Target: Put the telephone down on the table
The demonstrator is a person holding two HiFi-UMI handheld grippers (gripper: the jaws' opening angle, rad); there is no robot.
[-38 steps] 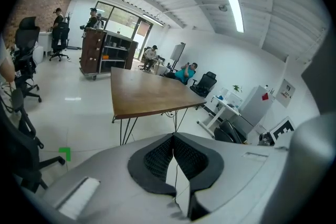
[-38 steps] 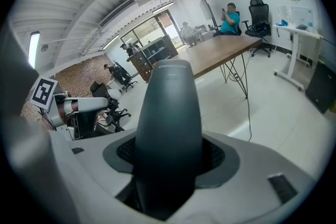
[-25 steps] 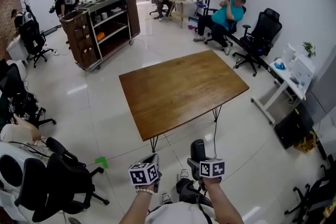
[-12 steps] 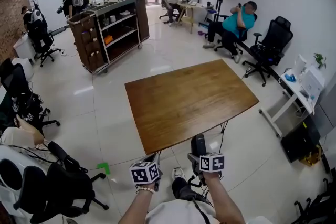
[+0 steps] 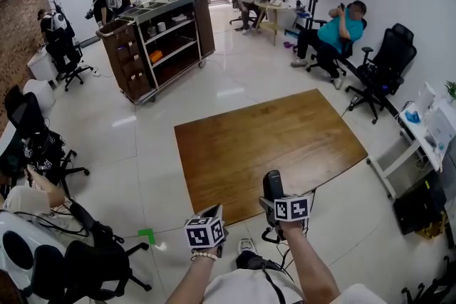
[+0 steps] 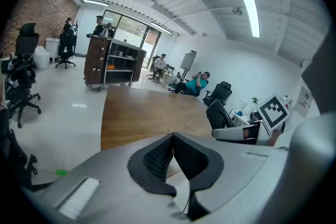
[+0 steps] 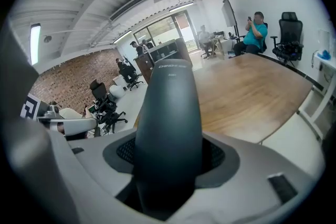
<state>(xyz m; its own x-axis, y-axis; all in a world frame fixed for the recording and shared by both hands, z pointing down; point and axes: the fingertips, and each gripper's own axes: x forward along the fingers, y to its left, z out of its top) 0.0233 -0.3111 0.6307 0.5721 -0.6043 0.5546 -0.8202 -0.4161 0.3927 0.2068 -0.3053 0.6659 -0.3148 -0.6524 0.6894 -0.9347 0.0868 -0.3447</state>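
1. Head view: the right hand-held gripper (image 5: pixel 273 200) is pinching the dark telephone (image 5: pixel 271 184), which is pointing up and showing against the wooden counter's (image 5: pixel 285 139) 6 o'clock edge, not resting on it. The left hand-held gripper (image 5: pixel 212 212) is hovering at the telephone's 8 o'clock.
2. Left gripper view: the left hand-held gripper's (image 6: pixel 172 138) pads are pressing together on nothing, with the counter (image 6: pixel 142 110) lying at 12 o'clock.
3. Right gripper view: the right hand-held gripper's (image 7: pixel 170 157) jaws are clamping the telephone (image 7: pixel 169 107) by its sides, and the counter (image 7: pixel 252 92) is spreading toward 2 o'clock.
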